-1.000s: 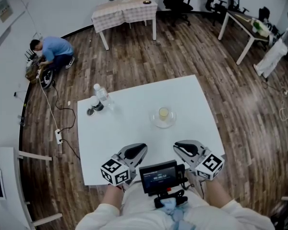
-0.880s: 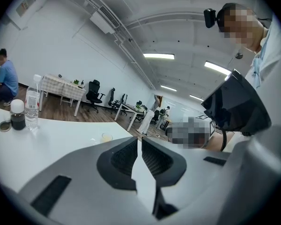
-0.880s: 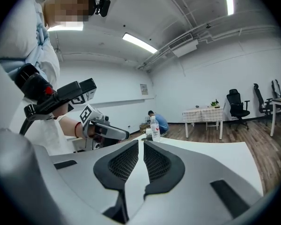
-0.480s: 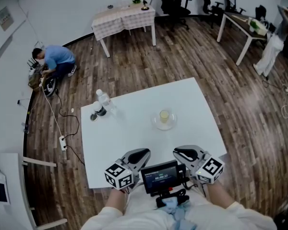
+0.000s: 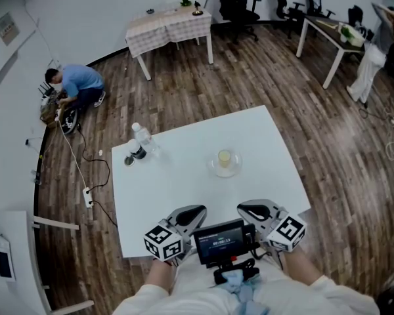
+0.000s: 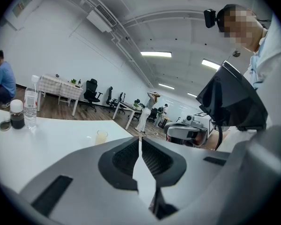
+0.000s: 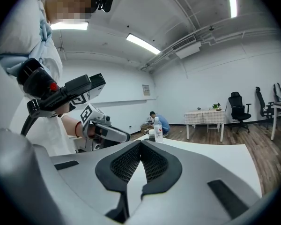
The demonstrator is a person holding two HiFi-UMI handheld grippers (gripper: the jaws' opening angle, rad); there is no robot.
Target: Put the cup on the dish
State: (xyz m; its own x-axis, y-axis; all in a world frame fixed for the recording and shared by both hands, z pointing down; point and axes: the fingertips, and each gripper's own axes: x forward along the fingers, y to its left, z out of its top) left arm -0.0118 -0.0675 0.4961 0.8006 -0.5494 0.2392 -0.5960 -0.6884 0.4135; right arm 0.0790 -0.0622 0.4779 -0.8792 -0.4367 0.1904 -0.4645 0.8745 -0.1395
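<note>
A small cup (image 5: 224,157) of pale yellow liquid stands on a clear round dish (image 5: 225,170) near the middle of the white table (image 5: 184,182). The left gripper view shows the same cup (image 6: 101,136) far ahead. Both grippers hover over the table's near edge, well short of the dish. My left gripper (image 5: 196,211) is shut, its pads meeting with nothing between them (image 6: 139,140). My right gripper (image 5: 244,209) has just closed the last bit and is shut on nothing (image 7: 141,143). Each gripper view shows the other gripper beside it.
A clear water bottle (image 5: 142,137), a small dark jar (image 5: 136,150) and a loose lid (image 5: 127,160) stand at the table's far left corner. A person in blue (image 5: 75,83) crouches on the wood floor by the wall. Other tables and office chairs stand farther back.
The head view has shifted slightly, so the table sits a little lower right in frame. Both grippers stay at the near edge, and the cup stays on the dish.
</note>
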